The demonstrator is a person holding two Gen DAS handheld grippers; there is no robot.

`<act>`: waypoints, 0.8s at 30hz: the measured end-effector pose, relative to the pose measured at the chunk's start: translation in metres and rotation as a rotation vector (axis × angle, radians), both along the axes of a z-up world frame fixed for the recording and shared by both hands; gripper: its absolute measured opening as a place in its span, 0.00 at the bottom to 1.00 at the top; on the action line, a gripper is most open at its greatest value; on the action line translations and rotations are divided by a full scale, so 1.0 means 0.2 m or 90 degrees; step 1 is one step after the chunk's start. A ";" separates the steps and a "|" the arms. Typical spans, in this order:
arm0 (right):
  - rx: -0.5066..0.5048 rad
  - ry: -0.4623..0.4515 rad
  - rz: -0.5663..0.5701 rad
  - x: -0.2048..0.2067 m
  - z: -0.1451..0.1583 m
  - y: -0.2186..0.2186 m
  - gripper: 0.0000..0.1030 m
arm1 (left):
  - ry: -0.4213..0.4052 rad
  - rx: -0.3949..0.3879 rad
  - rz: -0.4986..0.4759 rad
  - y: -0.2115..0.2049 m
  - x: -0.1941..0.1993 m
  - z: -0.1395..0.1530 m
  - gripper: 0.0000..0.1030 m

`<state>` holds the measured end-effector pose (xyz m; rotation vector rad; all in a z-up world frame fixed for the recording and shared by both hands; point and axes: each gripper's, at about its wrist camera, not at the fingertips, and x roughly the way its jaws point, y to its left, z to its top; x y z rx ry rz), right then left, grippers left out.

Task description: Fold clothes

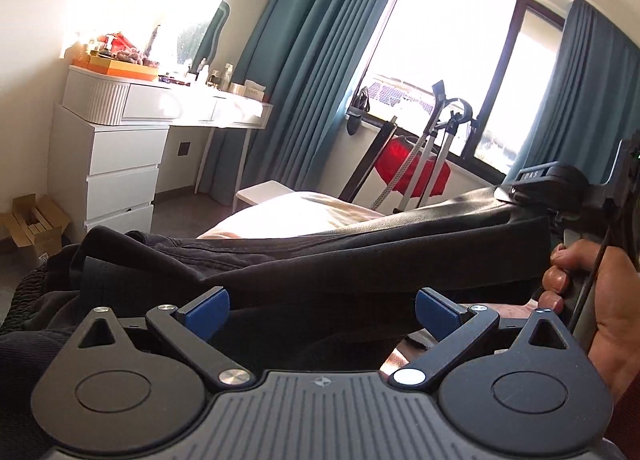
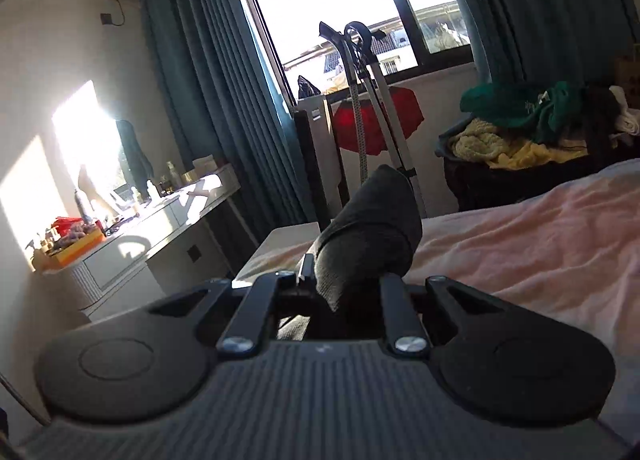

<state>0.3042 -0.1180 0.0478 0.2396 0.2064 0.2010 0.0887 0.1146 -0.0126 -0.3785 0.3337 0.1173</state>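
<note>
The dark trousers [image 1: 360,244] are stretched across the near side of the bed [image 1: 304,212], held up off the pink sheet at their right end and trailing into a loose heap of dark cloth [image 1: 48,300] at the near left. In the left wrist view the right gripper [image 1: 516,190] is seen at the far right, its jaws pressed together on the hem end of the leg; the right wrist view confirms it, with a wad of grey-black fabric [image 2: 368,236] bunched up between the closed fingers [image 2: 394,300]. The person's hand [image 1: 592,292] is wrapped round that gripper's handle. The left gripper [image 1: 322,310] sits just in front of the near edge of the trousers, its jaws spread wide and its blue pads [image 1: 210,310] clear of the cloth, so nothing is held on that side.

The step in hand is judged to be the second grasp. It is done well if the left jaws are slid forward over one edge only, at the waistband end, and all layers are taken together. The right end should be kept raised and taut, so that the legs lie aligned. Slack near the heap is best drawn out before any fold is laid, and the neighbouring garment should not be caught.
</note>
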 end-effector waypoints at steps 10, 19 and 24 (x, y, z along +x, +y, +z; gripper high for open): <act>-0.070 0.122 0.292 0.26 -0.06 0.67 0.19 | -0.005 -0.043 0.123 0.27 -0.10 0.02 0.98; -0.014 0.177 0.439 0.15 -0.32 0.82 0.62 | 0.011 -0.040 0.115 0.27 -0.07 -0.01 0.98; 0.115 0.095 0.412 0.04 -0.15 0.48 0.75 | 0.010 -0.044 0.111 0.23 -0.08 0.00 0.98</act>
